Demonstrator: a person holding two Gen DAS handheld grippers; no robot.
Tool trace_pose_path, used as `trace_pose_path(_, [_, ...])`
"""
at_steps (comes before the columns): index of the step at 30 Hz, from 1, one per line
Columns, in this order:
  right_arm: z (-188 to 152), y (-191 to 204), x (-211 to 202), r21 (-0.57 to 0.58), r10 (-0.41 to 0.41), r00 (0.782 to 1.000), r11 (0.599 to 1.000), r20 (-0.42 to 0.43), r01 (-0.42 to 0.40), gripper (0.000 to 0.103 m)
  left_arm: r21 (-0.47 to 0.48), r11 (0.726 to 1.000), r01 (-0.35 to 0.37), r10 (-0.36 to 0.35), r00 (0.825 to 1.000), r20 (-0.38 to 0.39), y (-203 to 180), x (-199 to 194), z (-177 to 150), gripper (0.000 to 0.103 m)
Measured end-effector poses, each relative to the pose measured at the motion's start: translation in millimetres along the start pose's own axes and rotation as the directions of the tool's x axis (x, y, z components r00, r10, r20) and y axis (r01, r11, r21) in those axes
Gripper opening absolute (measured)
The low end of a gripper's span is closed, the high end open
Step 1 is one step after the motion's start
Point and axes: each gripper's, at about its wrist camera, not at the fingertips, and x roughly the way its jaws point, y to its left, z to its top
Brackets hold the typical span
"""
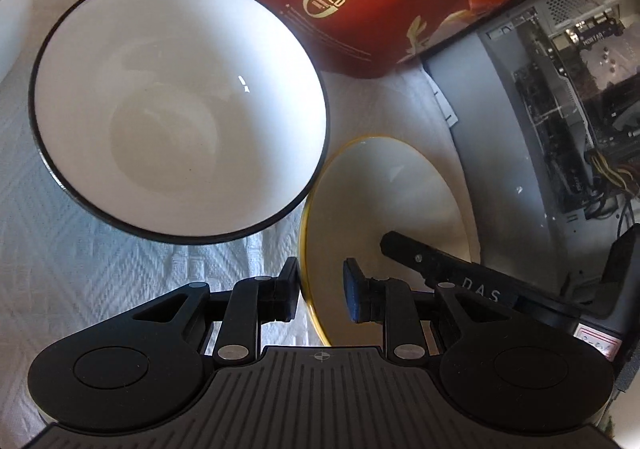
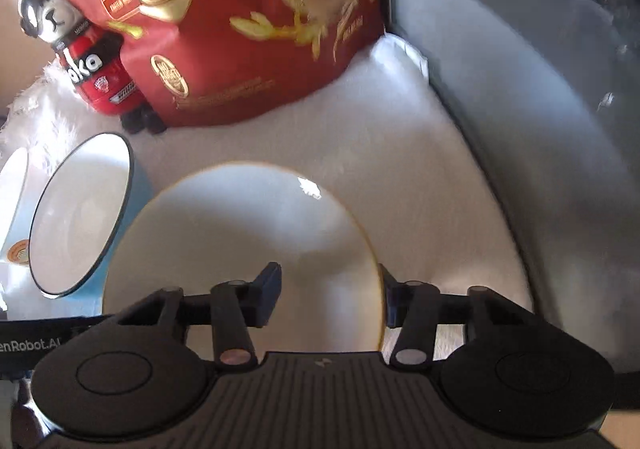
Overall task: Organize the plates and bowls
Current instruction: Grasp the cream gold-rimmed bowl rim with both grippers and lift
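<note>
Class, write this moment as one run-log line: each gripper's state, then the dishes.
left gripper: open, straddling gold-rimmed plate edge | right gripper: open, straddling same plate's opposite edge | black-rimmed bowl: beside plate, untouched

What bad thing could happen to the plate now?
1. Both claws straddle opposite edges of the plate, left claw and right claw, so pulling different ways could make it slip or tip.
2. The bowl sits right beside the plate; swinging the plate could knock it.
3. The red bag stands close behind and could topple if bumped.
</note>
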Motion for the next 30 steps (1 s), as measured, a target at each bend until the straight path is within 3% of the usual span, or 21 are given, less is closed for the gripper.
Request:
trace_pose_path(8, [-10,13,-28,-0.006,0.051,0.999,0.999,-0.013,-0.051,0.050,-0.029,0.998,-0.051,0.049,0.997,-0.061,9,-18,-9,0.025])
trace_pose_path(14, [-23,24,-37,-0.005,0.110,0.992,0.994,-0.060,-0.110,0.050,-0.050,0.997,-0.055,0.052,0.997,-0.062,28,-44,-22,0.025])
trace_pose_path(30, [-83,104,-39,-0.153,0.245,0.954,0.950,-0.170,-0.272,0.052,-0.168,0.975,-0.148,0.161,0.985,0.066,90,-119,-61,0.025])
